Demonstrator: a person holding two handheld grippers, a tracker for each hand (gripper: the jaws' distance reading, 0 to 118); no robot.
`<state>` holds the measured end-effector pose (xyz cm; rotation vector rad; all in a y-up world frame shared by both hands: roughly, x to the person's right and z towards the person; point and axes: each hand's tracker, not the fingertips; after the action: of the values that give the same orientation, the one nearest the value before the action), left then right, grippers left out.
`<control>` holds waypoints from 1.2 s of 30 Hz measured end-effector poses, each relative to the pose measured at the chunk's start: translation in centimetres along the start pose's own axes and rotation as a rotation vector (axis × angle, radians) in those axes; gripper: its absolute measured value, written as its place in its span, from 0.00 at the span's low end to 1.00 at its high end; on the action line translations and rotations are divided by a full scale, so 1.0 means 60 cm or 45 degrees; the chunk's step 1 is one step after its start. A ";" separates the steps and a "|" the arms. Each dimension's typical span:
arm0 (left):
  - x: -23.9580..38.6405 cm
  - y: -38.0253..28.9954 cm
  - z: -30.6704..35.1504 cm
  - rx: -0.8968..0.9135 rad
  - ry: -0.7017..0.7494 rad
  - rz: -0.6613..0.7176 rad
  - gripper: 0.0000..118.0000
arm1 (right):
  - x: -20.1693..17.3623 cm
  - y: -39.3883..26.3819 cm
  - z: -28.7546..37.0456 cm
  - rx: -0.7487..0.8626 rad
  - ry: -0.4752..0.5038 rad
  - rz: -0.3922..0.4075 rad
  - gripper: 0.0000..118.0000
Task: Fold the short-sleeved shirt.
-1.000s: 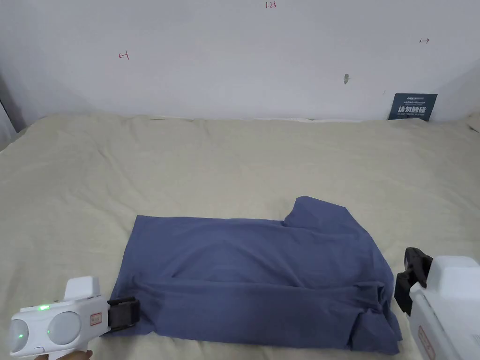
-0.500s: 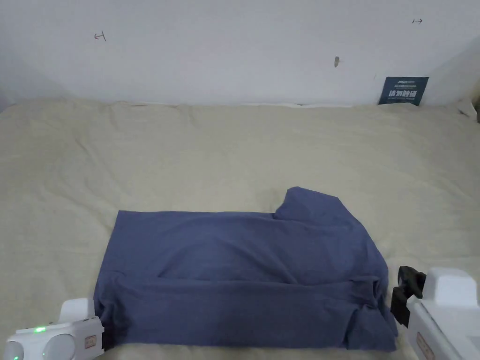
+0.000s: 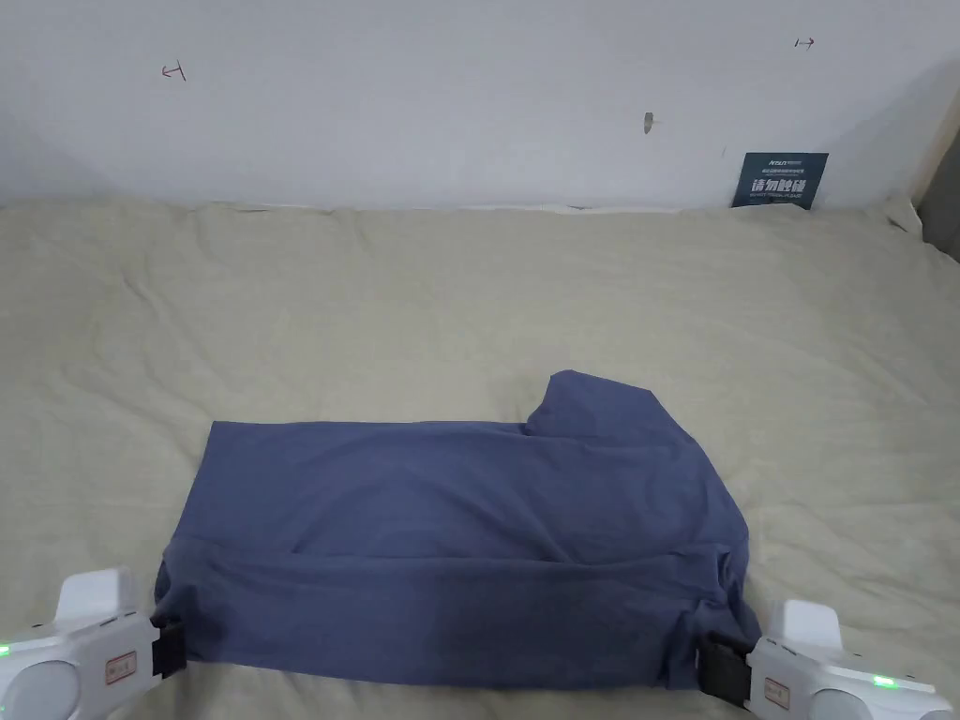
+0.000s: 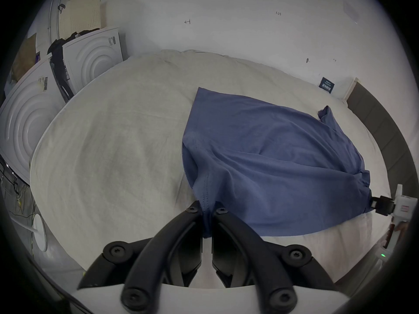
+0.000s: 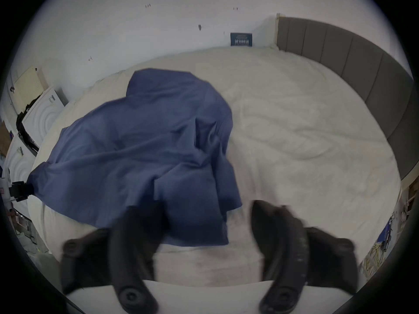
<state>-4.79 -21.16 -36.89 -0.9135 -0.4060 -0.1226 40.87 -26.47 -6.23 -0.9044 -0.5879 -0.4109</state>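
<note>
Blue short-sleeved shirt (image 3: 450,525) lies near the bed's (image 3: 469,281) front edge; left hand-held gripper (image 4: 206,214) pinches its hem corner, right hand-held gripper (image 5: 204,223), spread, could lift one-sided and skew the fold.

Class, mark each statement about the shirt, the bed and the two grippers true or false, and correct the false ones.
1. The blue shirt lies on a beige bed. True.
2. The left gripper is shut on the shirt's edge. True.
3. The right gripper has its jaws clamped tight together. False: they stand wide apart.
4. The shirt is red. False: blue.
5. A dark sign leans against the wall. True.
</note>
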 end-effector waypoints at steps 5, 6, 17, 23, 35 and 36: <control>-0.003 -0.010 -0.008 -0.024 0.012 0.022 0.06 | 0.005 -0.006 0.003 0.005 0.097 -0.005 0.13; -0.005 -0.011 -0.007 -0.027 0.014 0.033 0.06 | 0.007 -0.005 0.011 0.022 0.101 -0.008 0.13; -0.043 -0.060 0.067 -0.024 -0.052 0.181 0.06 | 0.044 -0.033 0.133 0.156 0.123 0.000 0.12; -0.051 -0.138 0.080 -0.099 -0.029 0.129 0.06 | 0.057 -0.105 0.147 0.067 0.105 0.028 0.12; -0.034 -0.159 0.040 -0.219 0.084 0.133 0.29 | 0.047 -0.141 0.115 -0.036 0.044 -0.055 0.21; -0.032 -0.154 0.047 -0.216 0.120 0.119 0.50 | 0.042 -0.131 0.129 -0.008 0.029 -0.037 0.32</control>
<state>-9.88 -24.69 -29.27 -1.0875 -0.2676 -0.1156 36.08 -24.72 3.85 -0.8974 -0.5795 -0.4489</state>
